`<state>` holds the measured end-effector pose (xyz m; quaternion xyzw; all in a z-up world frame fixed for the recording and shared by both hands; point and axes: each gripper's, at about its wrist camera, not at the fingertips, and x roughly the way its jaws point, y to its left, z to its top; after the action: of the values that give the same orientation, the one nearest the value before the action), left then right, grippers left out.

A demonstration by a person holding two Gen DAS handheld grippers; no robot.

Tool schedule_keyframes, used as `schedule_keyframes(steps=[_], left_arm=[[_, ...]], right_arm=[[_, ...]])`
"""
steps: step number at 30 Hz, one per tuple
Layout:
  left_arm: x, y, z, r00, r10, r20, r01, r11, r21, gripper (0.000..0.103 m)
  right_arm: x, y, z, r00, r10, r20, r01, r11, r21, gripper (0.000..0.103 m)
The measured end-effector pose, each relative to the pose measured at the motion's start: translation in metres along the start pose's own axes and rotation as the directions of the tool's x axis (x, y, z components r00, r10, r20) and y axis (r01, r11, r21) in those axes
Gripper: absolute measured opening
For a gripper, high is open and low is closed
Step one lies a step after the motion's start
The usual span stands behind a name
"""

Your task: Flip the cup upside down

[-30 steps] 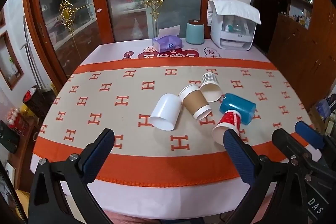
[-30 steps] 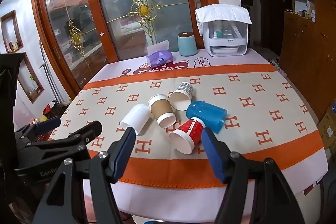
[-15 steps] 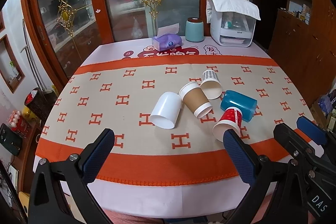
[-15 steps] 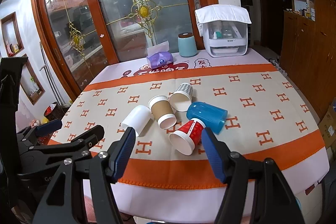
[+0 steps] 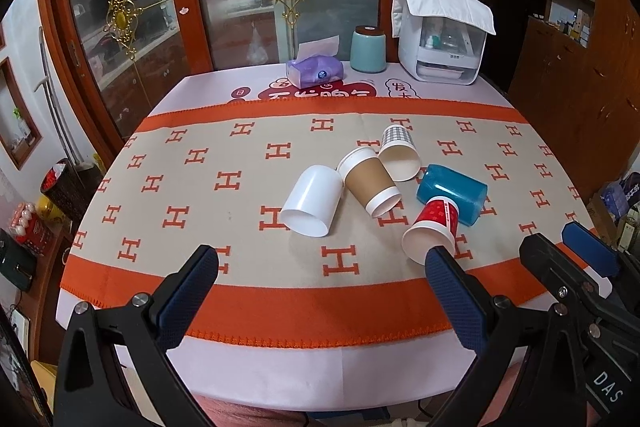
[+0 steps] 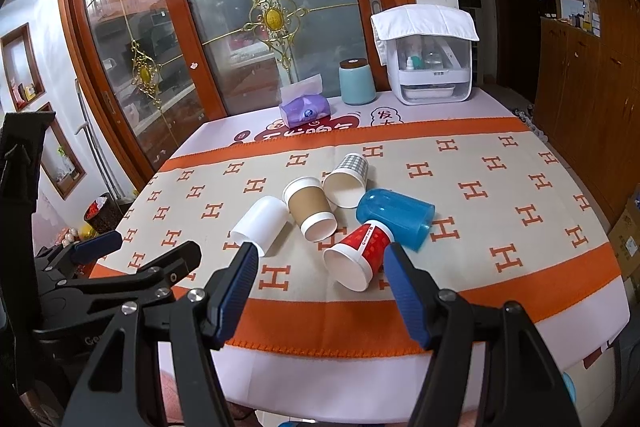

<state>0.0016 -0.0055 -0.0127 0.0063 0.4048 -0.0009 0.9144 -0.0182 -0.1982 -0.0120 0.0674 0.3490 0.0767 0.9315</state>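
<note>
Several cups lie on their sides in a cluster mid-table: a white cup (image 5: 312, 201) (image 6: 262, 225), a brown-sleeved paper cup (image 5: 370, 183) (image 6: 310, 209), a checked paper cup (image 5: 398, 153) (image 6: 348, 179), a blue plastic cup (image 5: 452, 193) (image 6: 394, 213) and a red paper cup (image 5: 434, 227) (image 6: 358, 255). My left gripper (image 5: 322, 259) is open and empty above the near table edge. My right gripper (image 6: 318, 255) is open and empty, held before the red cup; it also shows in the left wrist view (image 5: 568, 259).
The table (image 5: 280, 367) has an orange-and-beige H-patterned cloth. At its far edge stand a purple tissue pack (image 5: 314, 71), a teal canister (image 5: 368, 49) and a white appliance (image 5: 444, 35). Glass doors stand behind, wooden cabinets at the right.
Both grippers have drawn back and risen slightly, so the table looks a little farther. The cups have not moved. Both stay open.
</note>
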Motion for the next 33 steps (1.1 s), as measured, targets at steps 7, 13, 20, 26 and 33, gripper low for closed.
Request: schedule_keyframes(steps=[7, 13, 20, 26, 33], left_arm=[[0.003, 0.001, -0.002, 1.0, -0.007, -0.009, 0.007, 1.0, -0.004, 0.102], [0.005, 0.002, -0.002, 1.0, -0.011, -0.015, 0.011, 1.0, -0.005, 0.102], [0.011, 0.002, -0.001, 0.999, -0.022, -0.034, 0.022, 1.0, -0.006, 0.102], [0.012, -0.002, 0.004, 1.0, -0.003, -0.021, 0.003, 1.0, 0.01, 0.102], [0.019, -0.002, 0.008, 1.0, -0.006, -0.031, 0.007, 1.0, 0.015, 0.102]], right_arm=[[0.001, 0.001, -0.002, 1.0, 0.001, -0.001, -0.001, 1.0, 0.001, 0.066], [0.001, 0.0, -0.002, 1.0, 0.003, -0.002, -0.003, 1.0, 0.003, 0.066], [0.008, 0.004, -0.012, 1.0, 0.006, -0.019, -0.006, 1.0, 0.013, 0.066], [0.009, 0.004, -0.01, 1.0, 0.007, -0.022, -0.007, 1.0, 0.016, 0.066], [0.012, 0.005, -0.012, 0.999, 0.013, -0.031, -0.012, 1.0, 0.019, 0.066]])
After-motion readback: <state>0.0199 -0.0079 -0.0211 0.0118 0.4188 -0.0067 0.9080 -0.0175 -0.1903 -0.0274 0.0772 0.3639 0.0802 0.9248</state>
